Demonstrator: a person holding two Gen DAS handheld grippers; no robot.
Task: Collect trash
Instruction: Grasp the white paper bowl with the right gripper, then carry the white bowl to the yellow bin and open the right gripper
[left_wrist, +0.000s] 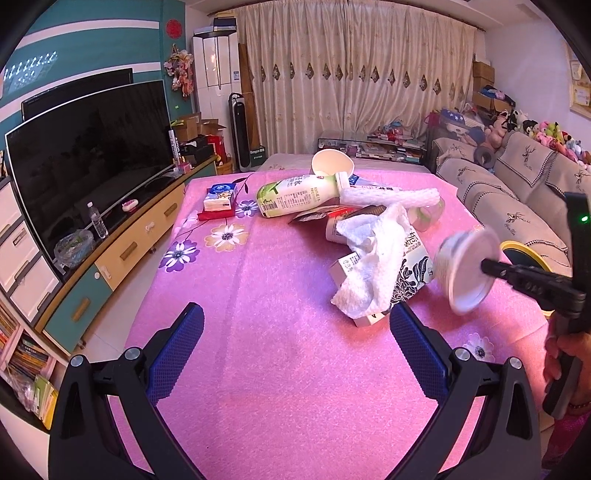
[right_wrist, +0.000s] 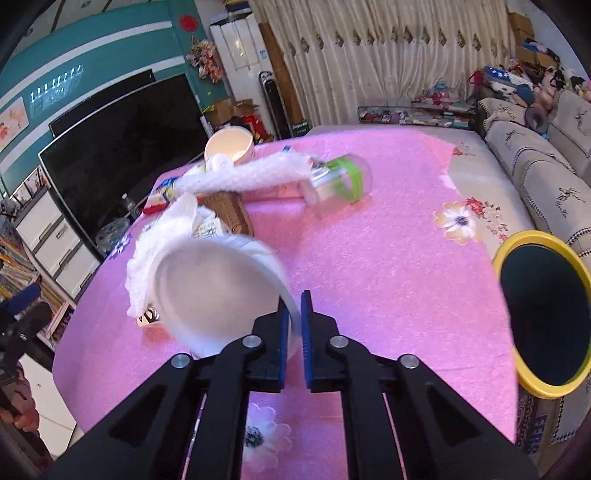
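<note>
Pinching one paper cup (right_wrist: 207, 295) (right tongs (right_wrist: 295, 325))

Teal wall (left_wrist: 110, 44), black television (left_wrist: 88, 147), cream curtains (left_wrist: 351, 74), grey sofa (left_wrist: 517, 184)

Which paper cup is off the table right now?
The blurred white cup pinched by its rim in the right gripper. The other cup lies behind the trash pile.
</note>
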